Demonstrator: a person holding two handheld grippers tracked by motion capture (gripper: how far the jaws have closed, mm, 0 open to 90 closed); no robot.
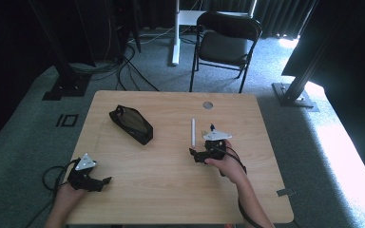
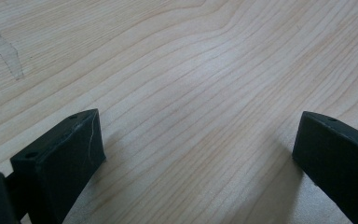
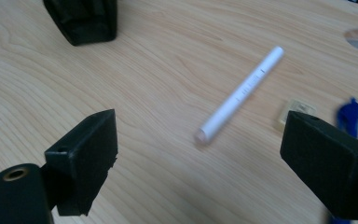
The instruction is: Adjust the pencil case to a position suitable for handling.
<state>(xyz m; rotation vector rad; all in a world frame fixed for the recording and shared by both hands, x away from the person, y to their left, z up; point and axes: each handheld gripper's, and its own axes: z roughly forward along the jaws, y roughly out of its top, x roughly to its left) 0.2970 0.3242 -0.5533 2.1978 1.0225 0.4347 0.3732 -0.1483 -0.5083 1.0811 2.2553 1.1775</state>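
Nothing had yet been grasped: both the left gripper and right gripper were held wide and empty, while the white pen lay untouched on the worktop near the black pouch.

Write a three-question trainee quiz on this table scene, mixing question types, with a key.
1. True or false: the right tool is shut on the white pen.
2. Multiple choice: the black pouch lies A) on the chair, B) on the table's far left part, C) under the right tool.
3. Fill in: between the left tool's jaws there is bare ____.

Key: 1 false, both tools stand open and the pen lies free on the table; 2 B; 3 wood.
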